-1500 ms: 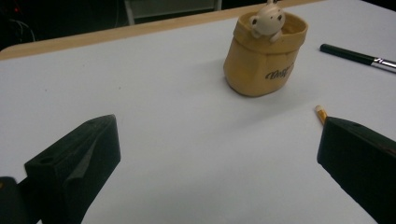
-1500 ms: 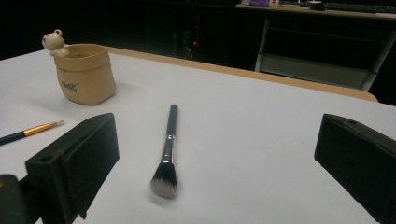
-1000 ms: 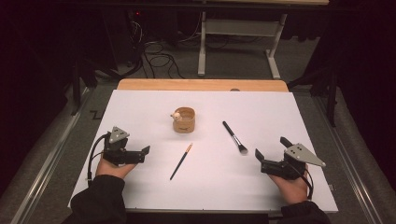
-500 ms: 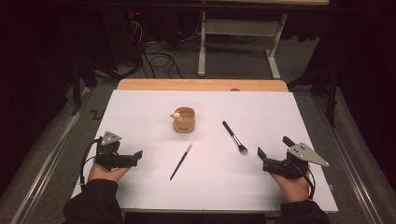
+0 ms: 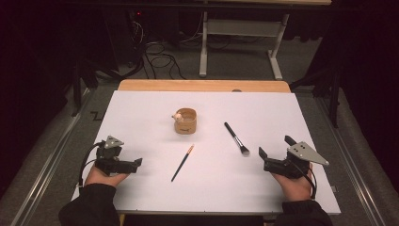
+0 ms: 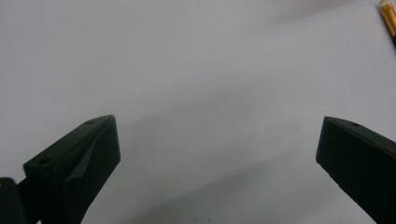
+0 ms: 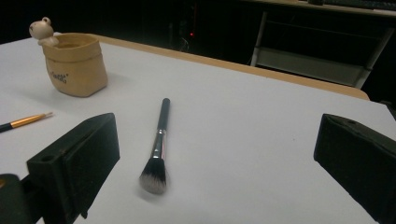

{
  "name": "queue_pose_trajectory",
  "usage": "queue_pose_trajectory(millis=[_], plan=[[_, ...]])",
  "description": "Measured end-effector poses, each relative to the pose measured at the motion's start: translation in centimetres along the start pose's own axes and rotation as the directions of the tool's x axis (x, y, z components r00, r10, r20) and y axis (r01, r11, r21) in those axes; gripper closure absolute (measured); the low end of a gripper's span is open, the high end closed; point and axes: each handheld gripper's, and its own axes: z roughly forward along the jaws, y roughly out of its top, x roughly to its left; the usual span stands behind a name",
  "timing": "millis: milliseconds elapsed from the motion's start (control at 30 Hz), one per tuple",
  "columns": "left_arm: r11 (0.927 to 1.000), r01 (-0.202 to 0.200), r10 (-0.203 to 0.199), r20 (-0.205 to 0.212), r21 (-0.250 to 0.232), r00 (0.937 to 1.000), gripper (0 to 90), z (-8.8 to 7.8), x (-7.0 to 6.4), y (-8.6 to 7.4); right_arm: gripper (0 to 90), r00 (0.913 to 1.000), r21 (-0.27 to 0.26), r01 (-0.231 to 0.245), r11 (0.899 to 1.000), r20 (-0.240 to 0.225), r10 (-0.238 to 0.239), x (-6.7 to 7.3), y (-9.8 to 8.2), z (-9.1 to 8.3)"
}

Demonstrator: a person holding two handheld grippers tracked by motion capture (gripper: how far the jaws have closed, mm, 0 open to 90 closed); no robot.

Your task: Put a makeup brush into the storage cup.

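Both grippers rest low at the near edge of the white table (image 5: 141, 117), well apart from each other. The left gripper (image 5: 134, 163) has its jaws spread wide, with nothing between them. The right gripper (image 5: 273, 153) is likewise spread and empty; the black makeup brush (image 5: 236, 138) lies just ahead of it, bristles toward it. A thin orange-tipped brush (image 5: 182, 163) lies between the grippers, near the middle. Behind both brushes stands a small tan pot (image 5: 185, 121), upright, with a tiny figure on its rim.

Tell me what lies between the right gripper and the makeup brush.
Nothing: in the right gripper view, bare white table runs from the open right gripper to the makeup brush.
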Motion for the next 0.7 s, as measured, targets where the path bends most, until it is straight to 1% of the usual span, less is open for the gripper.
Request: queue_pose_trajectory(millis=[33, 67, 100, 133, 167, 233, 267, 333, 367, 433, 467, 500, 533, 567, 633, 667, 700], plan=[[0.9999, 0.008, -0.008, -0.003, 0.009, 1.0000, 0.2, 0.0, 0.0, 0.0, 0.9, 1.0000, 0.001, -0.003, 1.000, -0.001, 0.003, -0.1, 0.0, -0.1], [0.9998, 0.005, -0.005, -0.009, 0.019, 0.9999, 0.2, -0.1, 0.0, 0.0, 0.9, 0.9999, 0.015, 0.012, 1.000, 0.002, -0.012, -0.2, -0.1, -0.1], [0.9992, 0.009, -0.009, -0.019, 0.039, 0.9998, 0.7, -0.1, 0.0, 0.1, 0.9, 0.9998, 0.018, 0.018, 1.000, 0.004, -0.018, -0.3, -0.2, -0.2], [0.9992, 0.009, -0.009, -0.019, 0.039, 0.9998, 1.4, -0.1, 0.0, 0.1, 0.9, 0.9998, 0.018, 0.018, 1.000, 0.004, -0.018, -0.3, -0.2, -0.2], [0.9988, 0.018, -0.017, -0.010, 0.046, 0.9998, 2.3, -0.1, 0.0, 0.2, 0.7, 0.9997, 0.022, 0.019, 1.000, 0.013, -0.019, -0.5, -0.5, -0.3], [0.9965, 0.042, -0.044, 0.030, 0.073, 0.9986, 2.2, 0.1, 0.0, 0.3, 0.7, 0.9998, 0.022, 0.015, 1.000, 0.014, -0.015, -0.5, -0.6, -0.3], [0.9952, 0.055, -0.059, 0.044, 0.081, 0.9973, 1.8, 0.2, 0.1, 0.4, 0.7, 0.9999, 0.035, 0.014, 0.999, 0.003, -0.014, -0.4, -1.0, -0.3], [0.9916, 0.080, -0.086, 0.060, 0.102, 0.9945, 1.8, 0.5, 0.1, 0.6, 0.7, 0.9998, 0.040, 0.017, 0.999, -0.006, -0.017, -0.2, -1.3, -0.4], [0.9916, 0.080, -0.086, 0.060, 0.102, 0.9945, 1.8, 0.5, 0.1, 0.6, 0.7, 0.9998, 0.042, 0.018, 0.999, -0.011, -0.017, -0.1, -1.4, -0.4], [0.9883, 0.096, -0.104, 0.068, 0.119, 0.9923, 2.8, 0.7, 0.1, 0.8, 0.8, 0.9995, 0.043, 0.026, 0.999, -0.017, -0.026, 0.1, -1.4, -0.4], [0.9861, 0.099, -0.108, 0.062, 0.133, 0.9922, 3.4, 0.9, -0.1, 0.9, 0.7, 0.9994, 0.041, 0.031, 0.999, -0.018, -0.031, 0.2, -1.3, -0.5], [0.9861, 0.099, -0.108, 0.062, 0.133, 0.9922, 3.6, 0.9, -0.1, 0.9, 0.7, 0.9994, 0.041, 0.031, 0.999, -0.018, -0.031, 0.2, -1.3, -0.5], [0.9859, 0.090, -0.099, 0.055, 0.141, 0.9936, 3.7, 1.0, -0.2, 1.1, 0.7, 0.9991, 0.033, 0.041, 0.999, -0.017, -0.040, 0.3, -1.2, -0.5], [0.9853, 0.079, -0.088, 0.049, 0.151, 0.9949, 3.9, 1.0, -0.3, 1.2, 0.7, 0.9991, 0.032, 0.041, 0.999, -0.016, -0.040, 0.3, -1.2, -0.6], [0.9820, 0.075, -0.086, 0.052, 0.173, 0.9950, 3.9, 1.2, -0.4, 1.5, 0.7, 0.9993, 0.034, 0.034, 0.999, -0.017, -0.034, 0.2, -1.3, -0.6], [0.9802, 0.078, -0.090, 0.060, 0.182, 0.9941, 3.9, 1.3, -0.4, 1.7, 0.7, 0.9993, 0.034, 0.034, 0.999, -0.017, -0.034, 0.2, -1.3, -0.6], [0.9789, 0.086, -0.100, 0.068, 0.185, 0.9927, 4.5, 1.3, -0.4, 1.8, 0.8, 0.9998, 0.042, 0.015, 0.999, -0.014, -0.014, 0.1, -1.4, -0.7]])
